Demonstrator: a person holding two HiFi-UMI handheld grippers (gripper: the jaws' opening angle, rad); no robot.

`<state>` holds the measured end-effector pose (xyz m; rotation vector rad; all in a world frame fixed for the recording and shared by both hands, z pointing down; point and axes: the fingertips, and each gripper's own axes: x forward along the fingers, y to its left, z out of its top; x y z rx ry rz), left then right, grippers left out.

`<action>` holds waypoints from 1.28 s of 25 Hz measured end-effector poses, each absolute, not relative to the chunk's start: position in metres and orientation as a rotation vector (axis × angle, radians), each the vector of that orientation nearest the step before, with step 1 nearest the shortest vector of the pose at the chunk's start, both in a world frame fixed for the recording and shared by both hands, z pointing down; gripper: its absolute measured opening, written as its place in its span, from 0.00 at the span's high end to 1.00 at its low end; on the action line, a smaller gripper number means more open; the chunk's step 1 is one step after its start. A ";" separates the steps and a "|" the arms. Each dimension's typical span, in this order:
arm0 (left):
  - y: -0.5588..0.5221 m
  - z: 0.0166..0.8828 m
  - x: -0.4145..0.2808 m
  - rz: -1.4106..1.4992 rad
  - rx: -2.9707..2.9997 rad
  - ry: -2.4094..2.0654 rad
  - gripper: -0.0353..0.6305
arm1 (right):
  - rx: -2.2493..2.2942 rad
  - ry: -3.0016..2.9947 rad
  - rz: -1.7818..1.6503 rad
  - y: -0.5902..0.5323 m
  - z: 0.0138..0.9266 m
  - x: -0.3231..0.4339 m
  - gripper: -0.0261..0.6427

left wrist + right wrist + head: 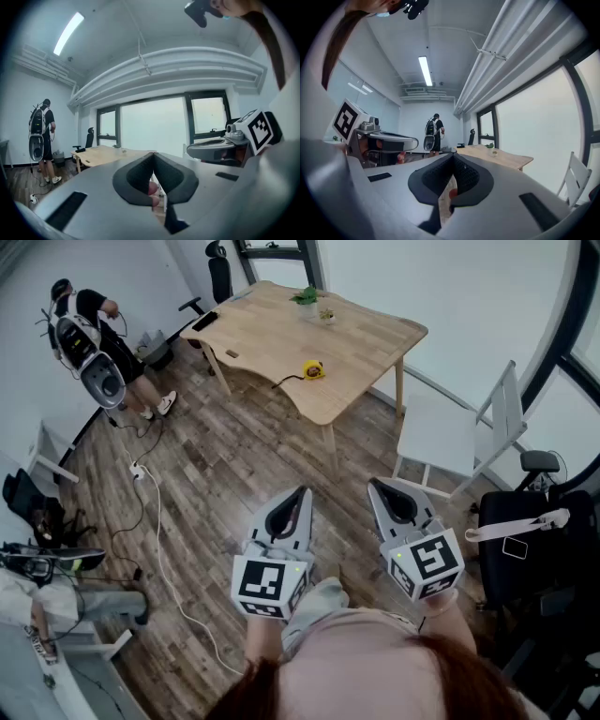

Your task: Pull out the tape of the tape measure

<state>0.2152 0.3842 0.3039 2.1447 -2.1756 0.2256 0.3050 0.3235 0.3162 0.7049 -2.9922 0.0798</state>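
Far across the floor, table (356, 338): we stand well apart from it.
Left gripper (301, 491): we hold its jaws together, empty.
Right gripper (373, 485): jaws together, empty.
Tape measure (313, 369): yellow, on the table near its front edge.

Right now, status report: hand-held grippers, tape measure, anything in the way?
Grippers: left hand-held gripper, right hand-held gripper, both shut, empty. Yellow tape measure on wooden table across the floor, untouched. To the right, white chair beside table.
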 end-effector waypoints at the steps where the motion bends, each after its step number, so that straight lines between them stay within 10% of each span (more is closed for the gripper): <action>1: 0.380 0.303 0.209 0.222 2.148 -2.175 0.94 | 0.710 -2.999 0.093 0.321 0.315 0.301 0.96; 32: 0.298 0.325 0.079 0.234 2.278 -1.977 0.94 | 0.902 -2.985 0.221 0.233 0.313 0.164 0.96</action>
